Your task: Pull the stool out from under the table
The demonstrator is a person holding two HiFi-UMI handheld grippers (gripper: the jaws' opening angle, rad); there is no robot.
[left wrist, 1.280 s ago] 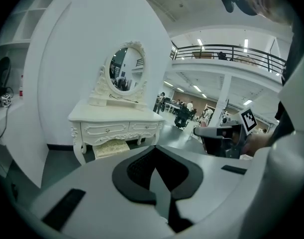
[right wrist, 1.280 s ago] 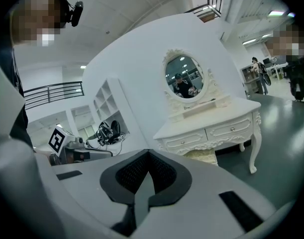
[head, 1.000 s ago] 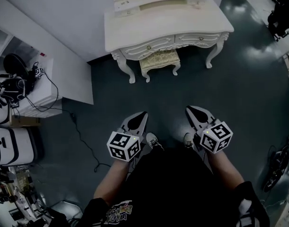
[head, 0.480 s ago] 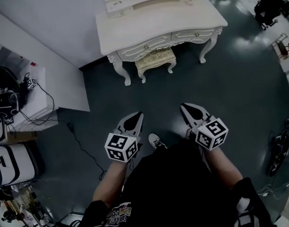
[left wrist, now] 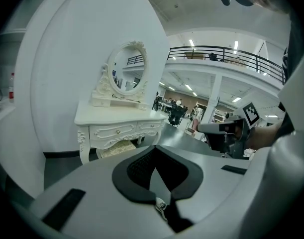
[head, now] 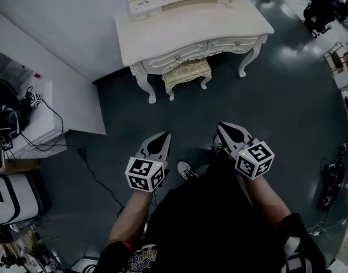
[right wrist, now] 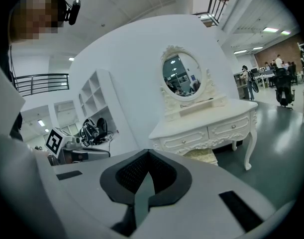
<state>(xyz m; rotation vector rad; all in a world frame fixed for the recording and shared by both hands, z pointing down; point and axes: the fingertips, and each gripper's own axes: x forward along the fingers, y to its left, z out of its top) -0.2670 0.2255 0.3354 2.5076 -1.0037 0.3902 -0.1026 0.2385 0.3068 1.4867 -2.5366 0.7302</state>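
Two tools hover side by side over the dark floor (head: 276,107): the left gripper (head: 162,139) and the right gripper (head: 225,129), each with jaws pressed together on nothing. Well ahead, the cushioned stool (head: 187,71) sits tucked under the white dressing table (head: 191,27), between its carved legs.

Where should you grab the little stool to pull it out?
Probably the front seat edge of the stool, approached from the front. It sits tucked under the table, so only that edge and two front legs face out.
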